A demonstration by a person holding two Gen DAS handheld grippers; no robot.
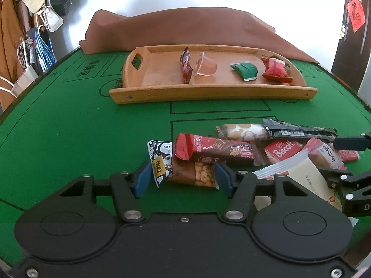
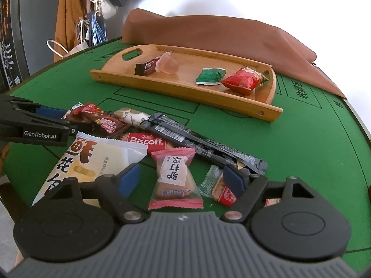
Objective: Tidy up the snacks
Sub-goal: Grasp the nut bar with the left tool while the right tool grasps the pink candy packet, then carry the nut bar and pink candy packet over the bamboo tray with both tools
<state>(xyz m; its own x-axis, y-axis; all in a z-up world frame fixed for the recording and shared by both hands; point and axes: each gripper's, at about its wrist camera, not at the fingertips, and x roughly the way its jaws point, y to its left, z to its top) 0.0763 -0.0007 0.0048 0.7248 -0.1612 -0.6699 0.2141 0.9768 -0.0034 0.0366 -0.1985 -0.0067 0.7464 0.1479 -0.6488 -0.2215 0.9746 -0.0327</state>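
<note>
A pile of snack packets lies on the green table in front of a wooden tray. My left gripper has its blue pads against the ends of a black-and-white packet and a brown peanut bar lying side by side. My right gripper stands open around a pink-wrapped pastry, with gaps on both sides. Its right pad rests over a small red cracker packet. The tray holds a dark red bar, a jelly cup, a green packet and a red packet.
The pile also has a red chocolate bar, a Biscoff packet, a long black packet, a nut bar and a large cream packet. Brown cloth lies behind the tray. Bags hang at the far left.
</note>
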